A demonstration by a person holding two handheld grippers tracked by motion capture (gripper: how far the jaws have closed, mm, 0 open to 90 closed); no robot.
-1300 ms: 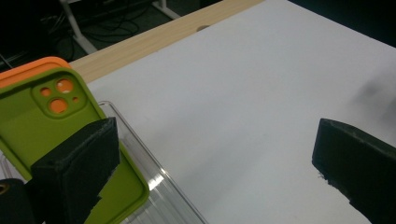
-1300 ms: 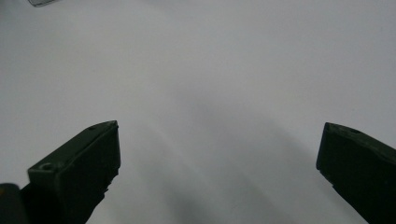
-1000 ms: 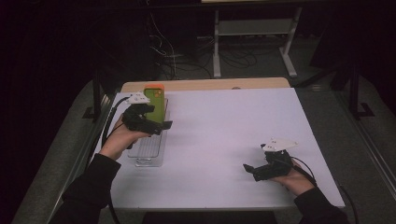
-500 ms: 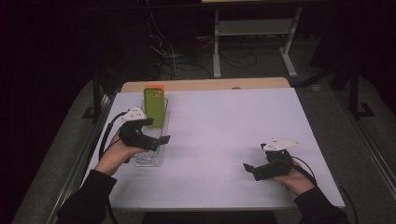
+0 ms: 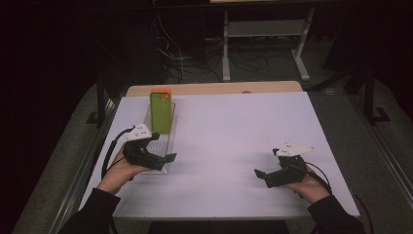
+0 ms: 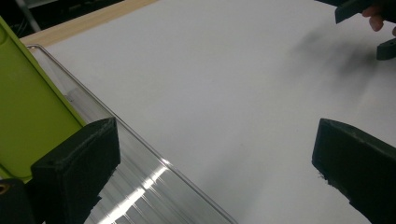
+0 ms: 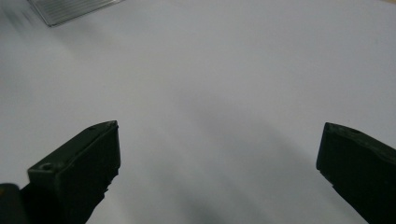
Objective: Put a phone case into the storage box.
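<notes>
From the high view, my left gripper (image 5: 163,159) has pulled back toward me along the clear tray (image 5: 157,158). A second ago it sat up at the tray's far half, right against the green phone (image 5: 161,112); now it hovers over the near end with its jaws apart and nothing between them. The phone stands upright by itself at the far end of the tray, an orange edge showing along its top, so I judge the placing is done and the left hand is clearing off. My right gripper (image 5: 263,175) has not shifted over that second; it rests low on the white table (image 5: 243,126), well apart from the tray, jaws open and empty.

In the left gripper view, the two black jaws stand wide apart. The green phone (image 6: 28,107) fills the left edge and the tray's transparent rim (image 6: 140,140) runs diagonally past the left jaw. Apart from the phone I see nothing in the tray; its ribbed floor shows bare. The right gripper's jaw tips (image 6: 373,28) peek in at the top right corner.

In the right gripper view, the jaws are also spread with bare table between them, and a corner of the tray (image 7: 70,9) shows far off at the top left.
</notes>
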